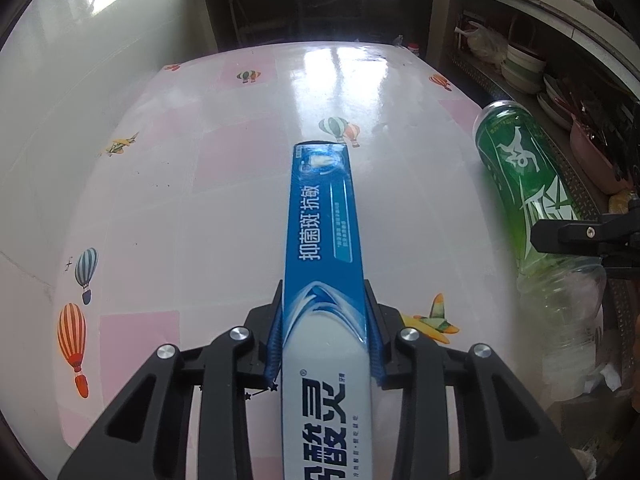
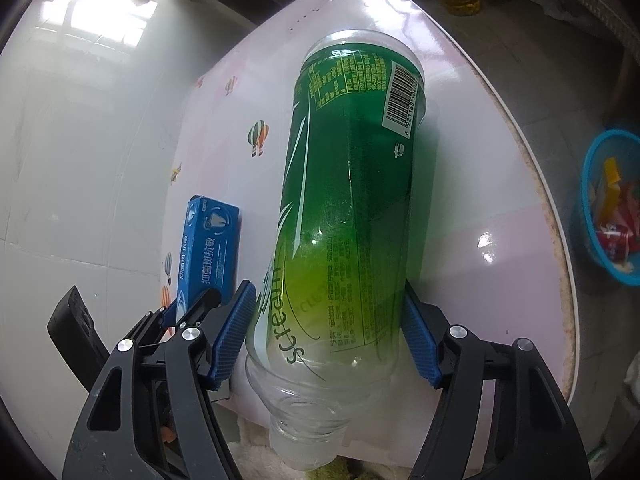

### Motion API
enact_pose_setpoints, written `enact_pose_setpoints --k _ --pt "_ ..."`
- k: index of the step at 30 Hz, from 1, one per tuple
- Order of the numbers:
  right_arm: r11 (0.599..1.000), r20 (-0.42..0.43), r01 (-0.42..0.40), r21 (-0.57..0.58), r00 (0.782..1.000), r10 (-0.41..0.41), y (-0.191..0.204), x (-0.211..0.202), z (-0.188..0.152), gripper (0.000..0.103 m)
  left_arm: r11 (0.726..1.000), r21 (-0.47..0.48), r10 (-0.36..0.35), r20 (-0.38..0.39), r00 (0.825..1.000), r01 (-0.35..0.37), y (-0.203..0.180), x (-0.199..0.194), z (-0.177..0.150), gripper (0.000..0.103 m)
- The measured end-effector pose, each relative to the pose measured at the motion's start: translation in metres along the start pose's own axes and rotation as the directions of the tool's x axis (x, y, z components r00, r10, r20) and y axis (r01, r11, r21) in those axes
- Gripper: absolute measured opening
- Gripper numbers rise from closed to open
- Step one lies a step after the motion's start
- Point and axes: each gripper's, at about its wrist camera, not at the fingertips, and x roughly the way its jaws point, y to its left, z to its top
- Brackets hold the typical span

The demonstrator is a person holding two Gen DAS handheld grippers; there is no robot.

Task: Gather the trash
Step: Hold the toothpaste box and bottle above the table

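My left gripper is shut on a blue and white toothpaste box that points forward over the pink table. The box also shows in the right wrist view, with the left gripper's fingers around it. My right gripper is shut on an empty clear bottle with a green label, held near its neck, bottom pointing away. The bottle shows at the right of the left wrist view, with the right gripper's finger on it.
A blue basket with red and yellow wrappers stands on the floor right of the table. Shelves with bowls and plates lie beyond the table's right edge. A dark open cabinet stands behind the table.
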Motion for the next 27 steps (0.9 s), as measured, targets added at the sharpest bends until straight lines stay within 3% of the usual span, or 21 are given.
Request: enact_pose_setpoints --k 13,27 --pt "1.0 0.001 0.017 -0.002 1.0 -0.017 0.0 0.001 -0.003 0.066 0.999 -0.025 -0.02 0.016 1.0 0.02 0.01 -0.005 -0.004 0.033" --pt "0.994 0.007 0.082 -0.068 0.997 -0.082 0.018 0.007 -0.001 0.067 0.999 -0.03 -0.015 -0.019 1.0 0.014 0.012 0.004 -0.004 0.033"
